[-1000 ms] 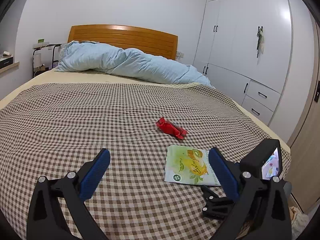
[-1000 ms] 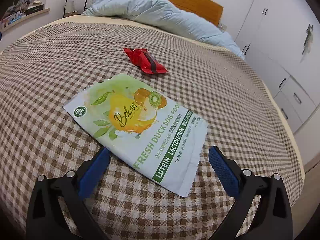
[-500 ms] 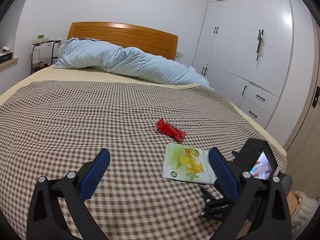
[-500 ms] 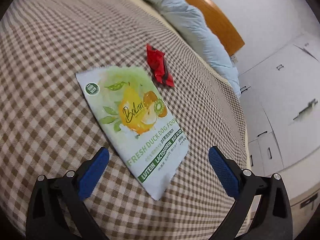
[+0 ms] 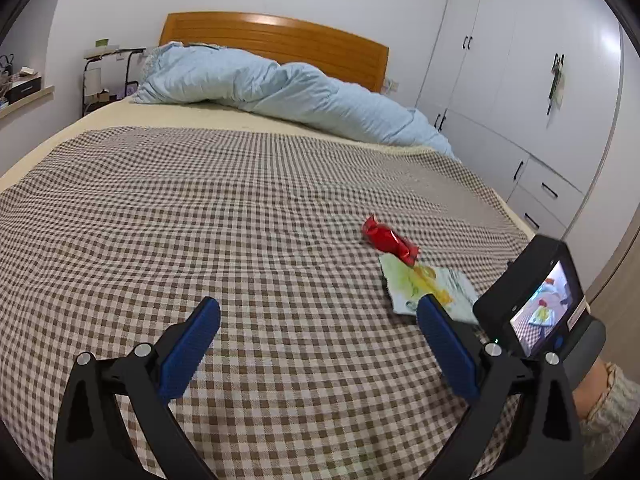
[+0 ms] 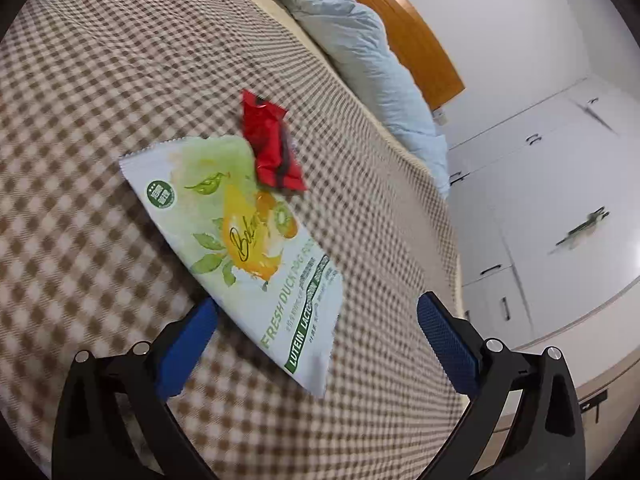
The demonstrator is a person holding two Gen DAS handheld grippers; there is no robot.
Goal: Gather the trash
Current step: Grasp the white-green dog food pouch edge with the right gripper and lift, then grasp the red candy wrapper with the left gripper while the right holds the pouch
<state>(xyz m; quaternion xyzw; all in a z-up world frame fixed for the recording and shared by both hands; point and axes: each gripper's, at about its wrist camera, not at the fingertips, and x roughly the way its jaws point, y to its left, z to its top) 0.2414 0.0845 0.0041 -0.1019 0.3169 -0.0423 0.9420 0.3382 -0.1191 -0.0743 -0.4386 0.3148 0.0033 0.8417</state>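
A wide bed [image 5: 200,216] under a brown-and-cream checked cotton cover is filling both views, a rumpled pale blue duvet [image 5: 288,92] lying along its orange wooden headboard [image 5: 276,40], white wardrobe doors [image 5: 520,80] standing beside. The flat white-and-green dog food pouch [image 6: 248,248] is lying near the bed's foot edge — in the left view the right claw's camera body is hiding its near end. The crinkled red foil wrapper [image 6: 272,148] is sitting just beyond it; whether they are touching is blurred. The left claw [image 5: 318,324] and right claw [image 6: 318,320] are both gaping, gripping nothing — the right one hovering over the pouch's near end.
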